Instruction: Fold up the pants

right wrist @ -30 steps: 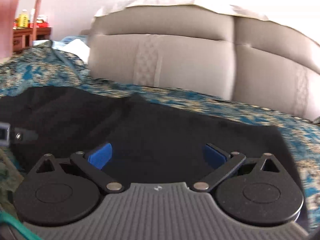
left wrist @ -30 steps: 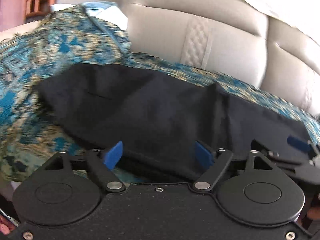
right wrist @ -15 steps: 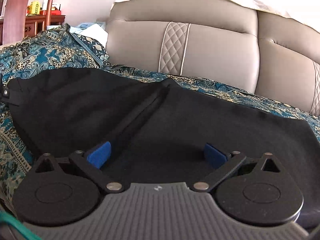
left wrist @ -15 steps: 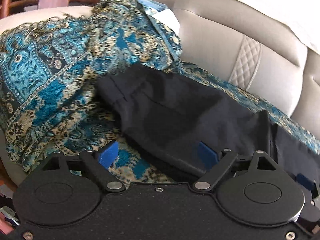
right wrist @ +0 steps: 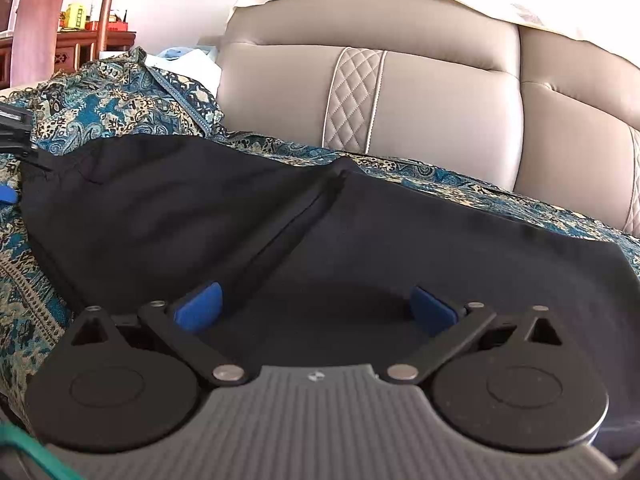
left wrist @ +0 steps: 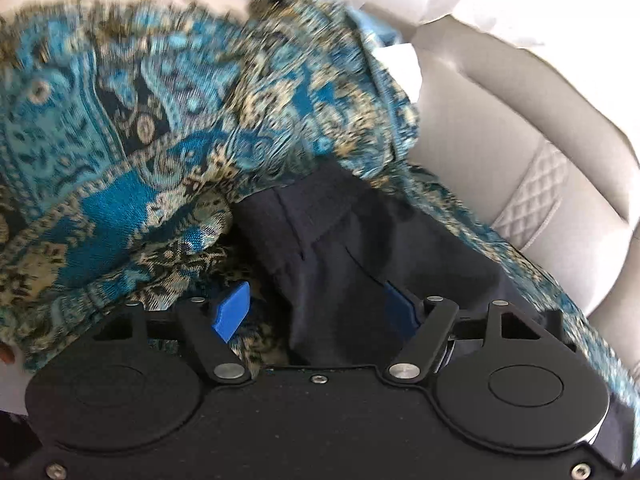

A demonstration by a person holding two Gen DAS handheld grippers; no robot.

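Black pants [right wrist: 248, 216] lie spread flat on a blue patterned throw [right wrist: 120, 100] over the sofa seat. In the left wrist view the pants' end [left wrist: 344, 248] lies between my blue fingertips; my left gripper [left wrist: 316, 312] is open, low over that end near the sofa's left side. My right gripper [right wrist: 316, 308] is open, low over the pants' front edge, with black cloth between and below its pads. The left gripper's blue pad [right wrist: 7, 196] shows at the far left of the right wrist view.
The beige leather sofa back [right wrist: 400, 112] rises behind the pants. The throw is bunched up over the sofa arm [left wrist: 140, 140] at the left. Wooden furniture [right wrist: 80, 48] stands beyond the sofa arm.
My left gripper has moved left along the pants to their left end and turned toward the bunched throw. My right gripper has stayed over the front edge, edging slightly closer.
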